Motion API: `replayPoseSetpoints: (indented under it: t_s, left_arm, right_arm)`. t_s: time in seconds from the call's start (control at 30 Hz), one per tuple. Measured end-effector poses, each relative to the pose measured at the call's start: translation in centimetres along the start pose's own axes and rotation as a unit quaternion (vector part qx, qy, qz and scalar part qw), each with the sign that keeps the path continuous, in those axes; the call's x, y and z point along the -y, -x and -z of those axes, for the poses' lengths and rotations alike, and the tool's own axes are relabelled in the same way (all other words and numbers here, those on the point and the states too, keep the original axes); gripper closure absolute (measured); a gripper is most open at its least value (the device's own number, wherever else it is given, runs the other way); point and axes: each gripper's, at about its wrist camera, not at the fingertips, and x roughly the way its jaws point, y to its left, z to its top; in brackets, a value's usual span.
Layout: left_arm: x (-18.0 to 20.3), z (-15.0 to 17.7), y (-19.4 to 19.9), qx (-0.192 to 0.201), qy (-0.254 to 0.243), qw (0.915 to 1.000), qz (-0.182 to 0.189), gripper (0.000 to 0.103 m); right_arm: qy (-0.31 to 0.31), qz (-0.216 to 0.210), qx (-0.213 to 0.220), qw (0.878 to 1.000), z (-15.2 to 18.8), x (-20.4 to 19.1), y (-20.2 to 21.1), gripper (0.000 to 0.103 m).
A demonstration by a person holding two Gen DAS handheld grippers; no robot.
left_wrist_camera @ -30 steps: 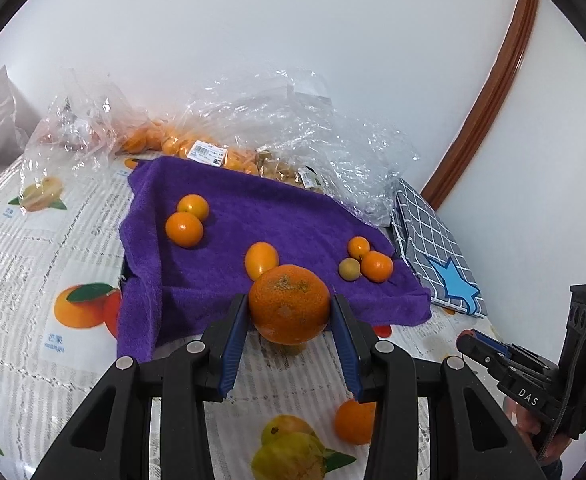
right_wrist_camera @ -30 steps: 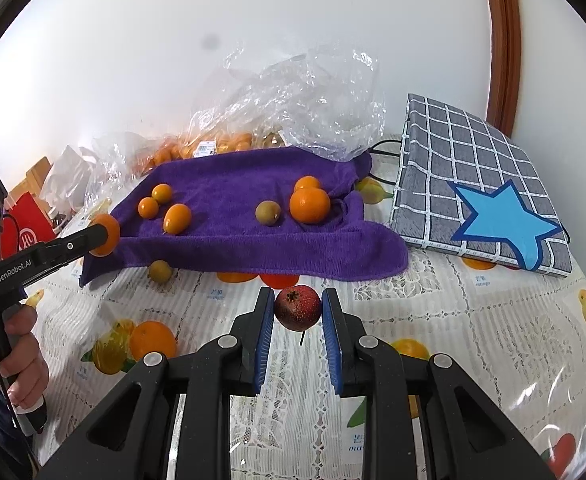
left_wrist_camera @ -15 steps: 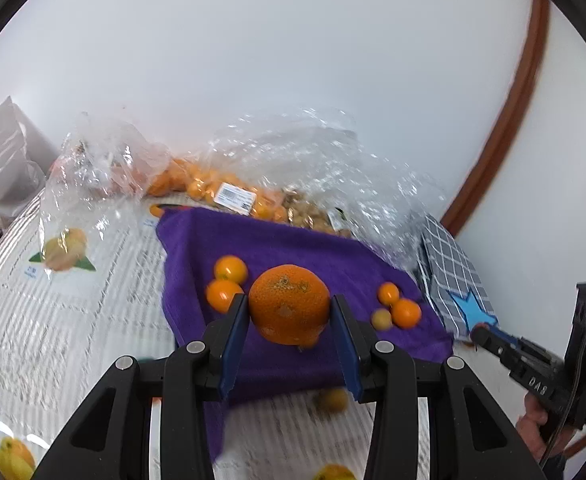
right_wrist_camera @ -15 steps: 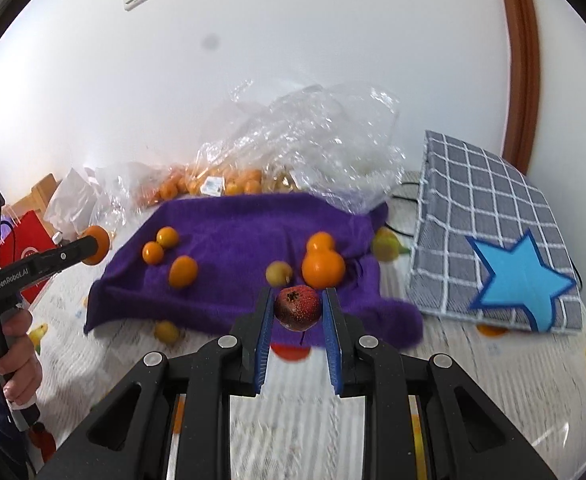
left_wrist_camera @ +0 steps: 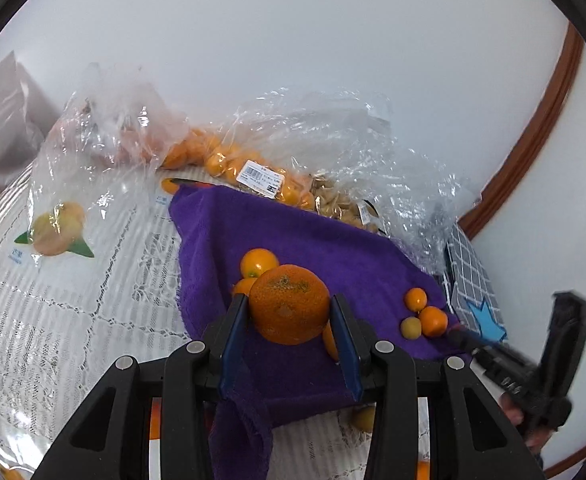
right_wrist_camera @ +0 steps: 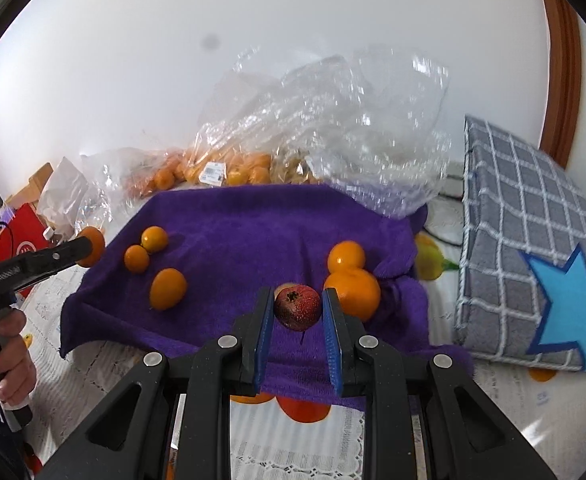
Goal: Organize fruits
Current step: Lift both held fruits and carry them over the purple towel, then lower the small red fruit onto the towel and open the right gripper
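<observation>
Gripping a large orange, the left claw has its two blue pads pressed against the fruit's sides, holding it above the near part of a purple towel spread on the surface, which wears a white lace-patterned cover printed with fruit pictures. On the towel just behind the orange sit two small oranges, partly hidden, and toward the towel's right edge lies a cluster of three small fruits, two orange and one yellowish. Along the towel's far edge lie clear plastic bags with more oranges inside. At the right edge of this view the right claw appears blurred. From the right wrist view, the right claw is clamped on a small dark red fruit, held over the towel's near edge. Just right of it on the towel rest two oranges, touching each other; toward the left lie three more, well apart from them. A grey checked cushion with a blue star stands beside the towel's right edge. At far left a hand holds the other claw.
</observation>
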Motion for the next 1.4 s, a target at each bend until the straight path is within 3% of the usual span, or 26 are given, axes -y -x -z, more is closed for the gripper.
replayPoseSetpoints:
  t_s: [0.13, 0.43, 0.63, 1.0, 1.4]
  left_arm:
    - [-0.3, 0.2, -0.9, -0.019, 0.011, 0.9997, 0.008, 0.063]
    - [2.1, 1.6, -2.5, -0.046, -0.034, 0.9980, -0.026, 0.063]
    - [1.7, 1.7, -3.3, -0.061, -0.034, 0.9963, -0.050, 0.063]
    - [2.2, 2.1, -3.8, -0.062, -0.061, 0.9925, -0.086, 0.063]
    - [2.0, 2.1, -4.1, -0.059, -0.055, 0.9936, -0.079, 0.063]
  right_arm:
    - [-0.011, 0.006, -0.021, 1.000, 0.4, 0.7, -1.2, 0.079]
    - [-0.018, 0.024, -0.043, 0.999, 0.7, 1.4, -2.3, 0.079]
    - [-0.018, 0.029, -0.049, 0.998, 0.9, 1.4, -2.6, 0.079]
    - [-0.008, 0.041, -0.047, 0.998, 1.0, 1.2, -2.6, 0.079]
    - [-0.001, 0.045, -0.051, 0.998, 1.0, 1.0, -2.7, 0.078]
